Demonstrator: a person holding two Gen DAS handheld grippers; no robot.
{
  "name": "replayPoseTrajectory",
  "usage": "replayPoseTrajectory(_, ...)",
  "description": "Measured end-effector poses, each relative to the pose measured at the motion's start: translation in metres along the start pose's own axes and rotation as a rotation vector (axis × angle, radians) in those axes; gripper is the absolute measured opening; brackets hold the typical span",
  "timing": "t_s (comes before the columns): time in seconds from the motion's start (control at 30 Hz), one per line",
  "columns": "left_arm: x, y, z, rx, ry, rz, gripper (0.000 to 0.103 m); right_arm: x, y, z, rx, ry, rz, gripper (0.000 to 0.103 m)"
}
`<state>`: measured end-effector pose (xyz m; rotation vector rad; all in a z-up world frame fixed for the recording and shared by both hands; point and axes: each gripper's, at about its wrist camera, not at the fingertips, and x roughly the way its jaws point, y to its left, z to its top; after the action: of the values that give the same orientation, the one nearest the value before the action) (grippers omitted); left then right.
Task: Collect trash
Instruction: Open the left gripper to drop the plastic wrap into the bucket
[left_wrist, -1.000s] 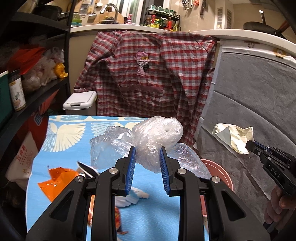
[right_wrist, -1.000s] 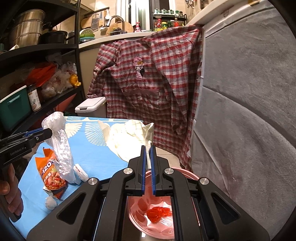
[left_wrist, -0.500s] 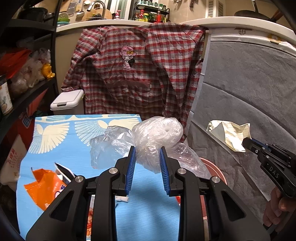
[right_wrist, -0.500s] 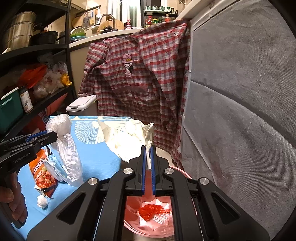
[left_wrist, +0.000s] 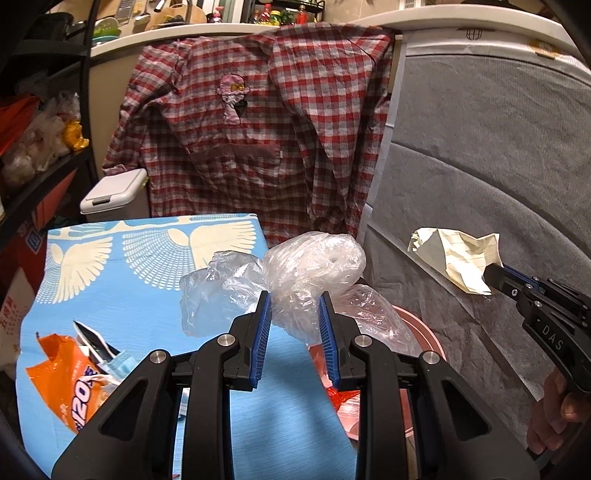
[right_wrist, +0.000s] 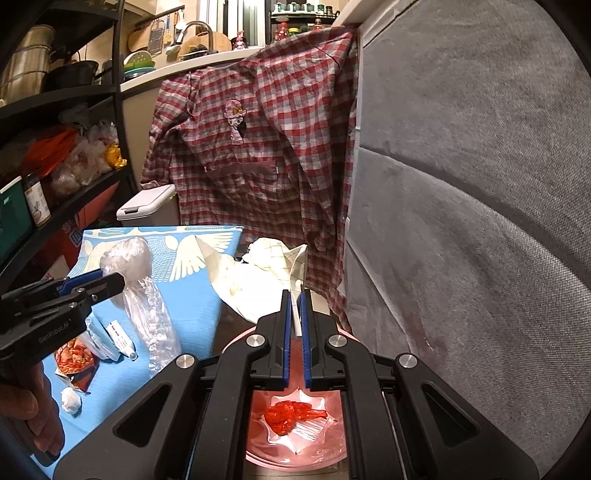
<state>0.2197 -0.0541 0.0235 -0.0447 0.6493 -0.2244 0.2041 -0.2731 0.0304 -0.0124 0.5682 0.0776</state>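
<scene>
My left gripper (left_wrist: 294, 310) is shut on a crumpled clear plastic bag (left_wrist: 314, 266) and holds it in the air above the blue table's right edge; it also shows in the right wrist view (right_wrist: 110, 284) with the bag (right_wrist: 147, 310) hanging down. My right gripper (right_wrist: 294, 308) is shut on a crumpled cream checked paper (right_wrist: 258, 280), held above the pink bin (right_wrist: 295, 458); the paper also shows in the left wrist view (left_wrist: 458, 258). The bin holds a red wrapper (right_wrist: 291, 415) and clear plastic.
On the blue bird-print table (left_wrist: 147, 258) lie an orange snack bag (left_wrist: 77, 384), a small white tube (right_wrist: 120, 338) and a white paper ball (right_wrist: 70, 400). A plaid shirt (left_wrist: 258, 129) hangs behind. A grey cover (right_wrist: 480, 221) stands on the right, and a white lidded bin (left_wrist: 110, 194) behind the table.
Both grippers have shifted right with their loads. The left gripper and its bag now sit nearer the pink bin, and the right gripper holds the paper more squarely over it.
</scene>
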Motion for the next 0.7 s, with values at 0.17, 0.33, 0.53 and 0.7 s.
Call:
replayPoseTrajectory(0.17, 0.011, -0.013, -0.001, 0.008, 0.020, -0.011, 0.026, 0.005, -0.004, -0.003, 0.003, 0.023, -0.009, 0.005)
replayPoseTrajectory(0.33, 0.019, -0.025, -0.003, 0.019, 0.039, -0.021, 0.026, 0.009, -0.008, -0.003, 0.013, 0.036, -0.013, 0.005)
replayPoseTrajectory(0.53, 0.027, -0.034, -0.004, 0.022, 0.065, -0.040, 0.027, 0.015, -0.012, -0.004, 0.021, 0.063, -0.010, 0.007)
replayPoseTrajectory(0.7, 0.028, -0.038, -0.005, 0.023, 0.070, -0.059, 0.041, 0.017, -0.014, -0.004, 0.035, 0.076, -0.010, 0.021)
